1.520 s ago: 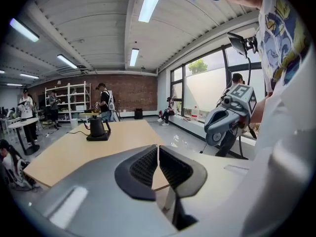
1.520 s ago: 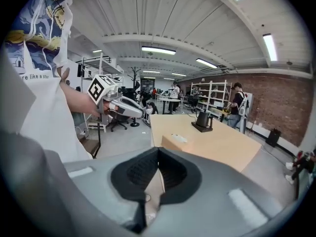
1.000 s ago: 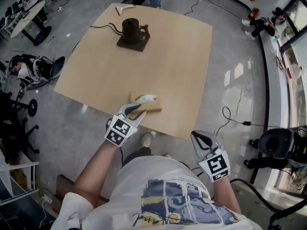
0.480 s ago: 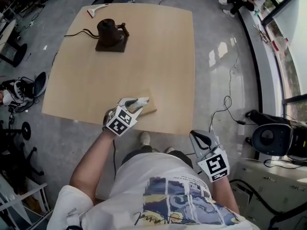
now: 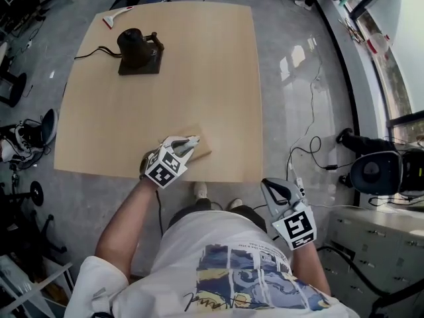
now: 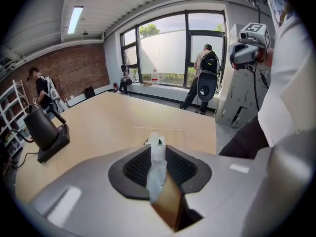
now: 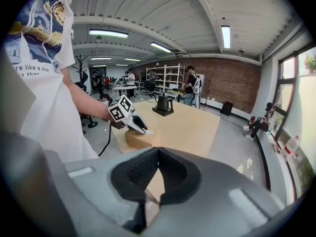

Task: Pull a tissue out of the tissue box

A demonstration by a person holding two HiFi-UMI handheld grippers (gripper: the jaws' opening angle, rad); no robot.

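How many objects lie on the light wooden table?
3: black kettle on its base, far left; white object at the far-left corner; tan tissue box at the near edge. Smaller things may be hidden.

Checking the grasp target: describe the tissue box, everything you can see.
The tissue box is a low, flat, tan block that looks like wood and nearly matches the table. It lies flat by the table's near edge, with a white tissue rising from its top. The left claw sits over it, its jaws closing with the tissue between them. No print can be made out.
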